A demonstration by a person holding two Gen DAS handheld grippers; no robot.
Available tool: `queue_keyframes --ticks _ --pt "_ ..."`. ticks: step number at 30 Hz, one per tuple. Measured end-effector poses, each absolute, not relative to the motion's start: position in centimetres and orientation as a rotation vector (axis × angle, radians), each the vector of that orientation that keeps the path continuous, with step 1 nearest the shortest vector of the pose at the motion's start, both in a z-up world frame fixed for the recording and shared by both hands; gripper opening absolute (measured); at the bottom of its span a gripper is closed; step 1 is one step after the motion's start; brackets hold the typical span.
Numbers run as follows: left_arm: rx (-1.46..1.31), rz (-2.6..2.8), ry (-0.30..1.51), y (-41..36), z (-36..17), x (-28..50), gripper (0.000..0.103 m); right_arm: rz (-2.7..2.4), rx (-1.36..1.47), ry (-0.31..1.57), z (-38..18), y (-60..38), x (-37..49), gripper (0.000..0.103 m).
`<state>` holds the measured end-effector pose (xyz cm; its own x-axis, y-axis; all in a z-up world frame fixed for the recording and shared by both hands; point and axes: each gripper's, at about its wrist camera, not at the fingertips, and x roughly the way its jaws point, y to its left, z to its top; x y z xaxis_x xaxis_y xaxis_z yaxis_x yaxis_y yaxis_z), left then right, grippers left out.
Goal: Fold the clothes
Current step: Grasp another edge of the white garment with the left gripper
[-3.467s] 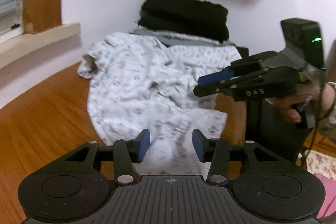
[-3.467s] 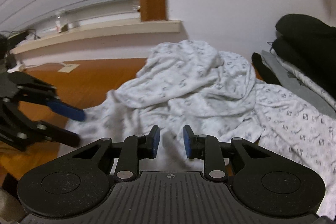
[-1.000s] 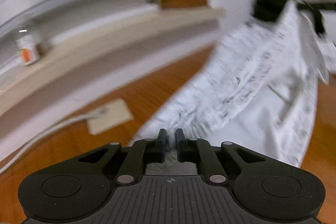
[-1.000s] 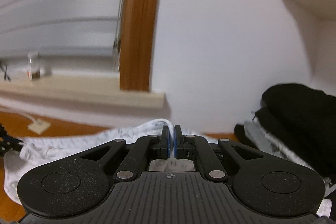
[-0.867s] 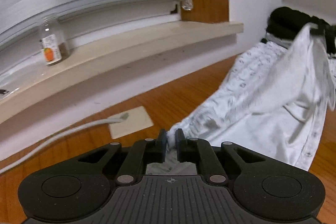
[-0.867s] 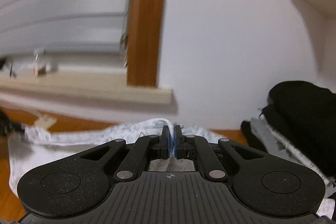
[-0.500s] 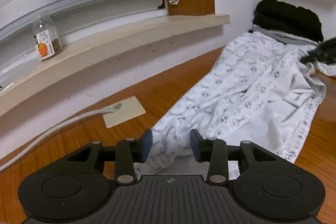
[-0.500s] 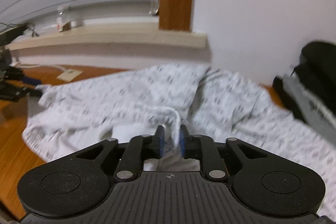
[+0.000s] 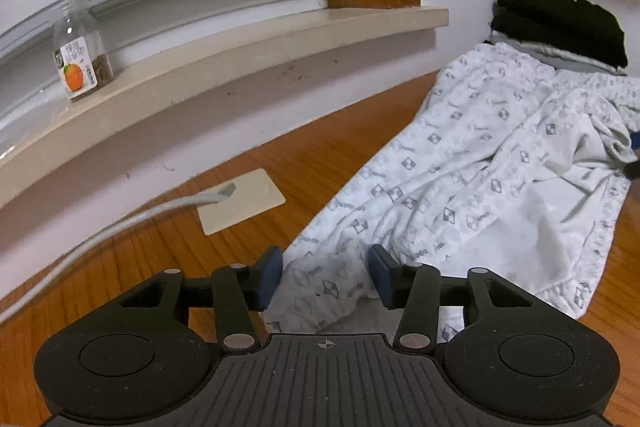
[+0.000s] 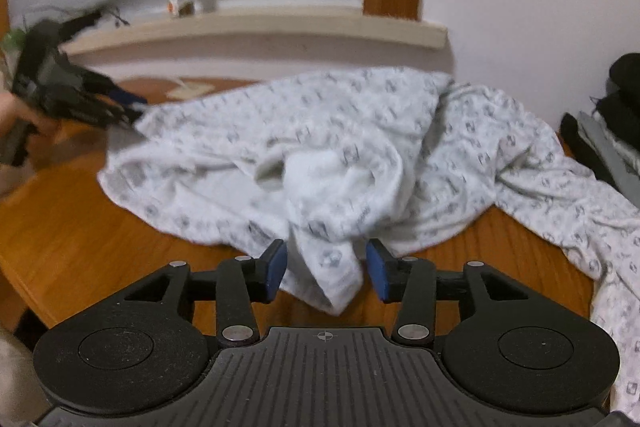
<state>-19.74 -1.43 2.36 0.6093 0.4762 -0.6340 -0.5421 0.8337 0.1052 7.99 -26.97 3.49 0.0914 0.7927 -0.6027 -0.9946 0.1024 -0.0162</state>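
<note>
Spanning the lower centre of each wrist view, the left claw (image 9: 324, 277) and right claw (image 10: 326, 269) stand wide open, gripping nothing, each with a corner of the patterned white garment (image 9: 472, 183) lying loose between its pads. Beyond, the garment spreads rumpled across the wooden table (image 9: 320, 155); folded dark clothes (image 9: 556, 19) sit upper right.

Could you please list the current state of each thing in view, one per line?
left gripper: open, cloth lying between its fingers, not pinched.
right gripper: open, a fold of cloth between its fingers.
patterned white garment: spread on the wooden floor, rumpled, unfolded.
dark clothes: folded, stacked by the wall.
jar: upright on the windowsill, lidless.
</note>
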Motion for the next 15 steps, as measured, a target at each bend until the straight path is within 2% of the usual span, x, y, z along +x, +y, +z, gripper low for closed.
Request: queue_keyframes --ticks 5,6,7,10,15 --pt "-0.107 0.575 0.653 -2.2 3.2 -21.0 0.051 1.361 -0.482 0.525 2.6 -26.8 8.5 0.042" --pt "-0.11 0.564 0.638 -2.5 3.5 -21.4 0.051 1.352 -0.474 0.508 2.6 -26.9 8.7 0.03" --pt "-0.11 0.558 0.63 -2.9 3.7 -21.7 0.051 1.341 -0.468 0.489 2.7 -27.0 8.8 0.012" --pt "-0.088 0.551 0.633 -4.1 3.9 -22.0 0.051 1.278 -0.441 0.398 3.6 -27.7 9.0 0.004" --pt "-0.022 0.528 0.685 -5.5 3.3 -20.7 0.053 1.252 -0.37 0.345 5.8 -28.3 10.0 0.004"
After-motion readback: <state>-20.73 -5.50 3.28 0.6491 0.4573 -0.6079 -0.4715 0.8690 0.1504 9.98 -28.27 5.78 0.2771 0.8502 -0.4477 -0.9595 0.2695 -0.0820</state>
